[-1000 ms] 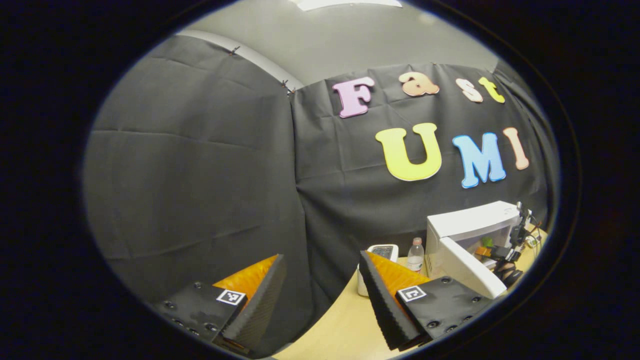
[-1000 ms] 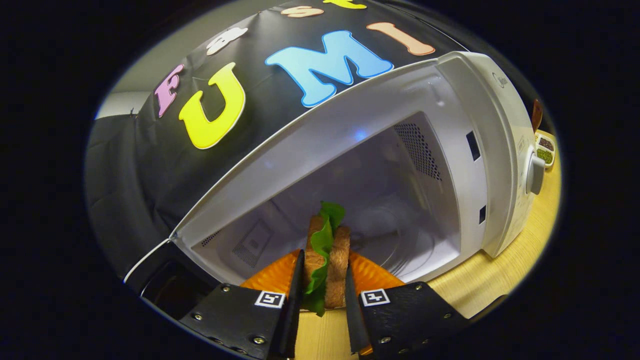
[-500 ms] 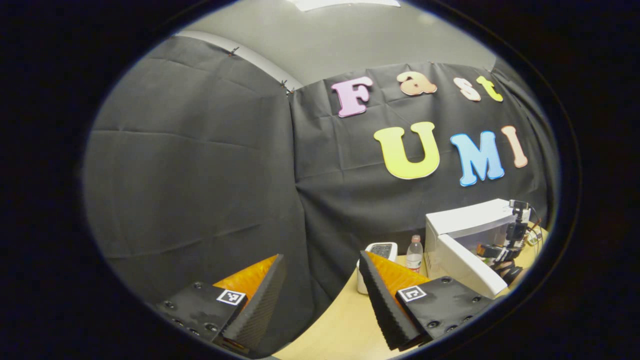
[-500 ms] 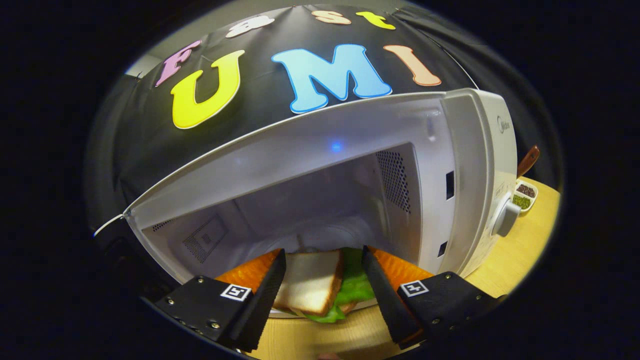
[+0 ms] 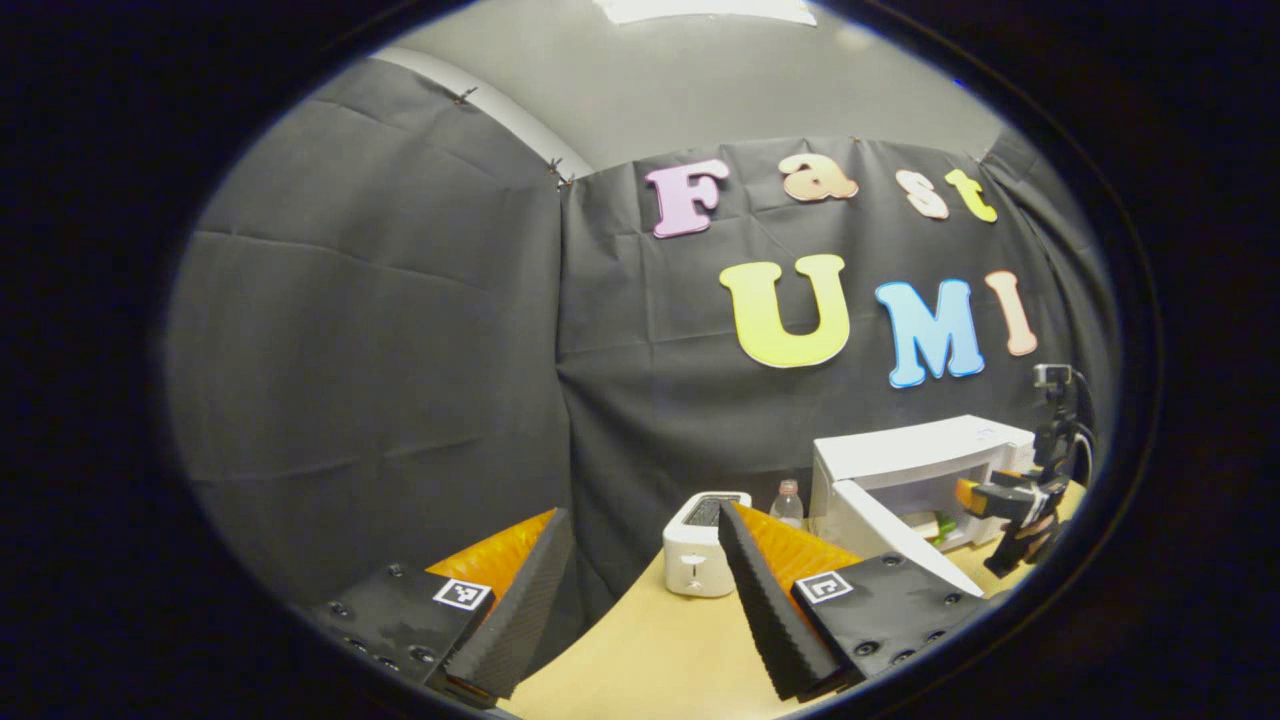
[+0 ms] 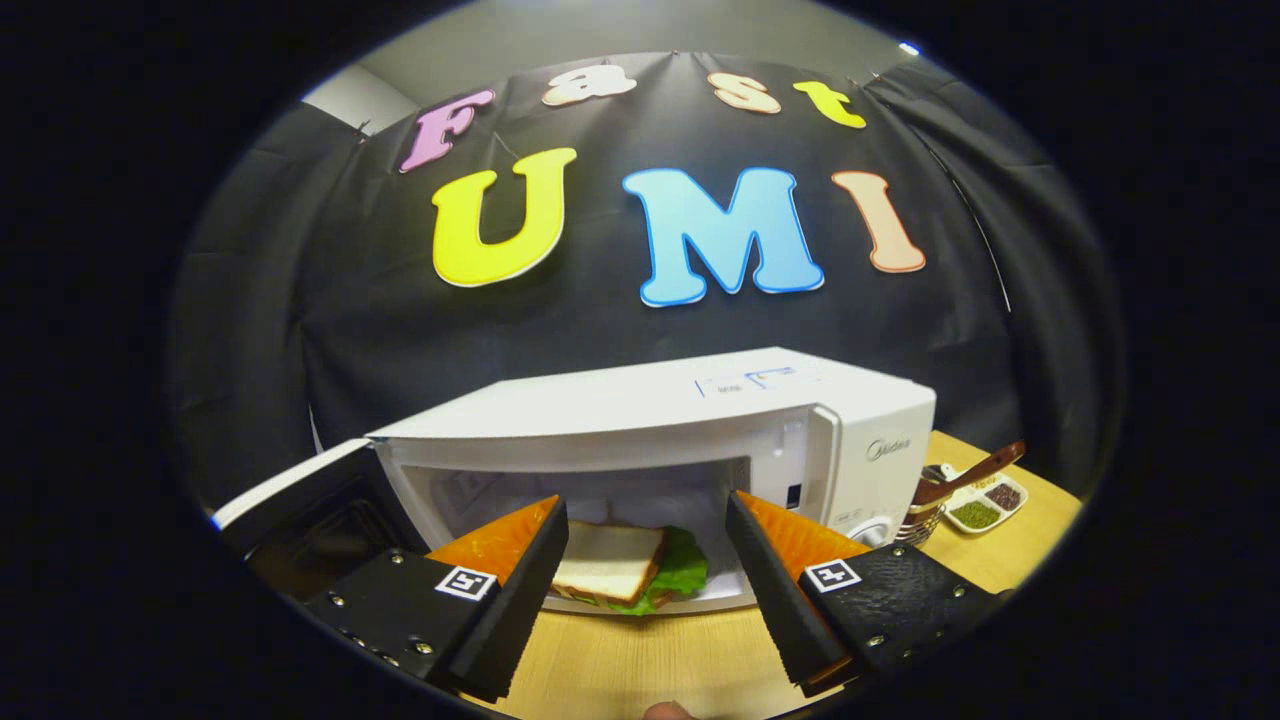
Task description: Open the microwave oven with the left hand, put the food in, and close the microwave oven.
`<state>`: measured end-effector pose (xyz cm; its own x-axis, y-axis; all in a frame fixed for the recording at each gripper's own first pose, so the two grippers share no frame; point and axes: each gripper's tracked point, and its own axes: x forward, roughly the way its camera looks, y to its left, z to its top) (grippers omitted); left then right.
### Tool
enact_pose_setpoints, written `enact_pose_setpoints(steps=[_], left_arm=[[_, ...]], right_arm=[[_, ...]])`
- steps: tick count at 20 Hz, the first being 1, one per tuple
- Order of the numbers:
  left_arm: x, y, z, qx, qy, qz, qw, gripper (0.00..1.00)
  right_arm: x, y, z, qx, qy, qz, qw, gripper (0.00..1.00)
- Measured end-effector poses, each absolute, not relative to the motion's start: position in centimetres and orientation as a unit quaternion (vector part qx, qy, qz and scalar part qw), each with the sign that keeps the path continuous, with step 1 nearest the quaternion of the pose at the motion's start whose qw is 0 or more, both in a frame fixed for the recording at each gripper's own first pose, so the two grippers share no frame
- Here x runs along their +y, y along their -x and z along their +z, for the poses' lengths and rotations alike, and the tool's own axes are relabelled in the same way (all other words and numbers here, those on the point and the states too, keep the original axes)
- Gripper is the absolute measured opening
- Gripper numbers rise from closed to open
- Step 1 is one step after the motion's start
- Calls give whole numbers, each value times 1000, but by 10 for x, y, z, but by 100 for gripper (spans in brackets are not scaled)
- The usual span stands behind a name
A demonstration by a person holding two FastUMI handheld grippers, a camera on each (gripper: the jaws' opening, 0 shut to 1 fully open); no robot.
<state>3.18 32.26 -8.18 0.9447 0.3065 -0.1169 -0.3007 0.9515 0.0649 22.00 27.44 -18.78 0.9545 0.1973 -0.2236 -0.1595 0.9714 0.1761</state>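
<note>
Black cloth walls close in a pale wooden table (image 6: 1000, 570). In the right gripper view, the right tongs (image 6: 647, 590) are spread wide and grip nothing, just in front of the white microwave (image 6: 700, 410), whose door (image 6: 290, 490) hangs open at the left. The sandwich (image 6: 620, 570) (white bread with green lettuce at its edge) lies flat inside the cavity. In the left gripper view, the left tongs (image 5: 640, 600) are spread wide too, holding nothing, well apart from the microwave, near a white toaster (image 5: 700, 545) and a bottle (image 5: 788, 503).
</note>
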Motion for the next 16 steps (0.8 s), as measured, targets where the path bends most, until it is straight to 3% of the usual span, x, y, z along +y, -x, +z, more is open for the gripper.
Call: enact_pose_setpoints(steps=[11, 16], left_arm=[[285, -23, -133, 63, -31, 166, 984, 97], [263, -12, -161, 79, -29, 166, 983, 95]], right_arm=[[164, -160, -51, 46, -45, 85, 994, 96], [137, -130, -35, 39, -39, 93, 994, 96]])
